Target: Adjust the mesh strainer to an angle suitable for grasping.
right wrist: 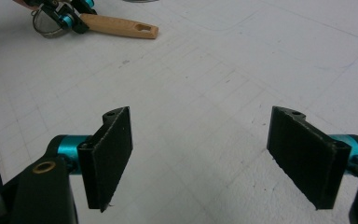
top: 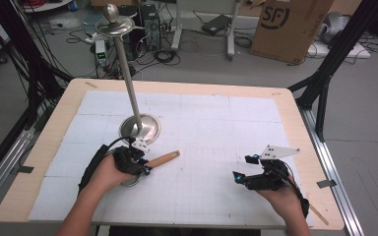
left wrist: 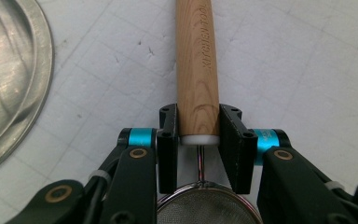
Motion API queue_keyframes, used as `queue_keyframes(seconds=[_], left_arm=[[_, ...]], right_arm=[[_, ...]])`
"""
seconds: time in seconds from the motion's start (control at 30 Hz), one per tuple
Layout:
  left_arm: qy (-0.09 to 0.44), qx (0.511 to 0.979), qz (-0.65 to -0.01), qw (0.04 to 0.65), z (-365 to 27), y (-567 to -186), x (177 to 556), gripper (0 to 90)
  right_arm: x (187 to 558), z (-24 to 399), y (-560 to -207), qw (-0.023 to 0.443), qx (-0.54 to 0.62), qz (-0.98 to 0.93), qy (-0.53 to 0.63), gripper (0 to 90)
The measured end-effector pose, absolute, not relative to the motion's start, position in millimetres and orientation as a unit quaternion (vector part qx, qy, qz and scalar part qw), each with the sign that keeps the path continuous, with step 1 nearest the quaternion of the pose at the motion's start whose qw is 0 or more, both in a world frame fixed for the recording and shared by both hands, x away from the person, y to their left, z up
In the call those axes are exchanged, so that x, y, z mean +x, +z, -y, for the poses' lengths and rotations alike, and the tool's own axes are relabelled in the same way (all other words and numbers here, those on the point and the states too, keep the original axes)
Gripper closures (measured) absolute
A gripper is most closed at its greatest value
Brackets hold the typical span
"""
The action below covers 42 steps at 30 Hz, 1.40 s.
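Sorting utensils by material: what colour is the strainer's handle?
Light brown wood grain on the handle, with a white end collar; clearest in the left gripper view.

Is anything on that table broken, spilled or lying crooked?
Nothing stands out. The wooden-handled mesh strainer is whole and lies flat in the left hand-held gripper; the tall steel stand stands upright.

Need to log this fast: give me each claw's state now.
Left claw: closed on the strainer's wooden handle.
Right claw: open, holding nothing.
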<state>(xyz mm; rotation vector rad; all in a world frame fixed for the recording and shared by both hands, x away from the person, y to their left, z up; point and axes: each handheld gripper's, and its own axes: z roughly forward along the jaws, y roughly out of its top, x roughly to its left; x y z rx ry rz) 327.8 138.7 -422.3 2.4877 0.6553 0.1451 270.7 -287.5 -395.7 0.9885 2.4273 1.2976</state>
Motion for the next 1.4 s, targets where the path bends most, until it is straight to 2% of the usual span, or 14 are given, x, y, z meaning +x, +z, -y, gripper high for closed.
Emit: queue_keyframes(seconds=[0.1, 0.23, 0.7, 1.3, 1.4], left_arm=[[0.059, 0.927, -0.243, 0.279, -140, -423, 328, 68.8], [0.063, 0.926, -0.250, 0.275, -138, -422, 330, 63.5], [0.064, 0.941, -0.245, 0.224, -127, -418, 339, 54.8], [0.041, 0.948, -0.249, 0.191, -119, -415, 347, 55.0], [0.036, 0.949, -0.251, 0.189, -119, -415, 350, 58.2]], right_arm=[[271, 287, -396, 0.107, 0.337, -0.825, 0.440, 21.6], [270, 286, -396, 0.107, 0.336, -0.826, 0.440, 21.6], [270, 288, -395, 0.107, 0.336, -0.824, 0.444, 21.7], [273, 291, -397, 0.104, 0.342, -0.823, 0.442, 21.7], [274, 291, -398, 0.102, 0.342, -0.825, 0.439, 21.6]])
